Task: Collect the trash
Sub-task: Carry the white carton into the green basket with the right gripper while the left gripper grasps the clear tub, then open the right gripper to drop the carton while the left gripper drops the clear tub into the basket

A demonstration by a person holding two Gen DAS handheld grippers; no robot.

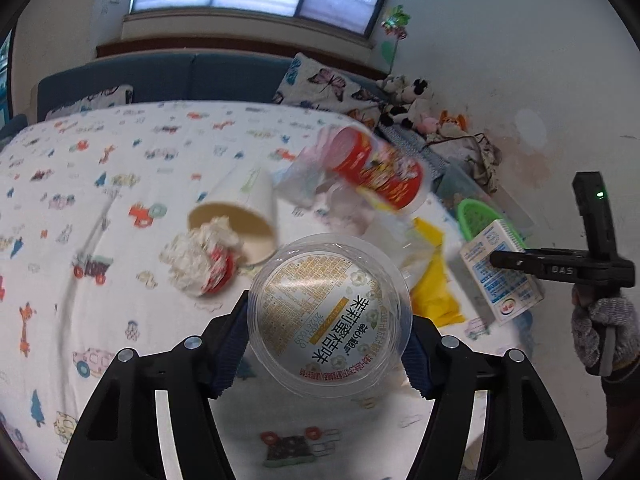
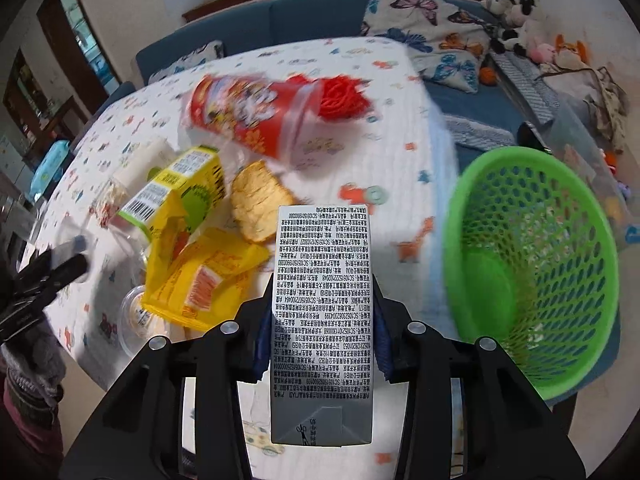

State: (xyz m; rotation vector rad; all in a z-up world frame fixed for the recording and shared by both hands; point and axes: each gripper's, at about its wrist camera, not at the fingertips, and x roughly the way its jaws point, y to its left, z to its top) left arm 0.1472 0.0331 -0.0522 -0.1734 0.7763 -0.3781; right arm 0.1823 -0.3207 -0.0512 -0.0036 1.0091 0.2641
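A: Left tongs (image 1: pixel 328 340)?
B: Closed on clear plastic cup (image 1: pixel 329 316), raised over printed sheet of bed (image 1: pixel 120 152).
A: Right tongs (image 2: pixel 322 320)?
B: Gripping grey carton (image 2: pixel 323 320), just beside green basket (image 2: pixel 532 264).
A: Farther on bed?
B: Yellow wrappers (image 2: pixel 200 276), then paper cup (image 1: pixel 240 216) with crumpled tissue (image 1: pixel 200 256), then red cup (image 2: pixel 256 114) lying on side.

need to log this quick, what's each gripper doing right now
left gripper: closed on the clear plastic cup
right gripper: closed on the drink carton
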